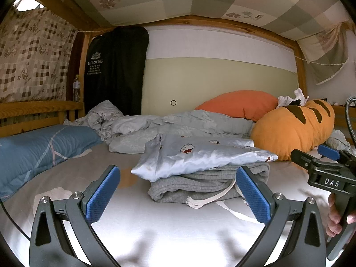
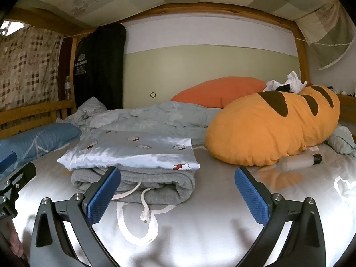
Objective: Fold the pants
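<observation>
Inside a wooden bunk frame (image 2: 302, 51), folded grey pants (image 2: 142, 187) under satin pyjamas (image 2: 133, 153) are seen on a white sheet (image 2: 211, 222), both grippers (image 1: 178, 191) (image 2: 176, 191) spread empty.

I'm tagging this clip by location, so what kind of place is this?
Most likely a bedroom, on a lower bunk: a wooden bed frame, a rumpled duvet and a blue pillow surround the folded grey pants.
</observation>
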`<state>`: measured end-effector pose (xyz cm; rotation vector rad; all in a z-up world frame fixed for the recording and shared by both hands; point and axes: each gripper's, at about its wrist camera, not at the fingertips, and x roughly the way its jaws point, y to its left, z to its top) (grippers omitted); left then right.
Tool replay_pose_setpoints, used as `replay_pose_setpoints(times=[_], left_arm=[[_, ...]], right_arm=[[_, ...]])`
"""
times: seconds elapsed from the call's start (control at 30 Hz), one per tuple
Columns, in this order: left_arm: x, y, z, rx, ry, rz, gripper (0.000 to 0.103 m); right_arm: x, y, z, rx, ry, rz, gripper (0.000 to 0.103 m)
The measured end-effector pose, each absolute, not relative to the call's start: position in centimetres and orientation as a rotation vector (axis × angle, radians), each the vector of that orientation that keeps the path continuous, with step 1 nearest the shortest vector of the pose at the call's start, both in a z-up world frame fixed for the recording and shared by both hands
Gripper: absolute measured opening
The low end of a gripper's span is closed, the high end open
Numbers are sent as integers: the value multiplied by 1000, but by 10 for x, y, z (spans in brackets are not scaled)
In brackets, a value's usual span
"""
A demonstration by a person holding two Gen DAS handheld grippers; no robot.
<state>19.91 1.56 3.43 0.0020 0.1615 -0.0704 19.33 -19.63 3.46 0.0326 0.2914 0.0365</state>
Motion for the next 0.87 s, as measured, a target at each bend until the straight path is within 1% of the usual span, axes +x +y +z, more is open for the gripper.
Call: replay_pose_setpoints(times=[0.87], left_arm=[[200,15,34,6,165,-71,103]], right_arm=[[194,-196,33,34,293,38,102]])
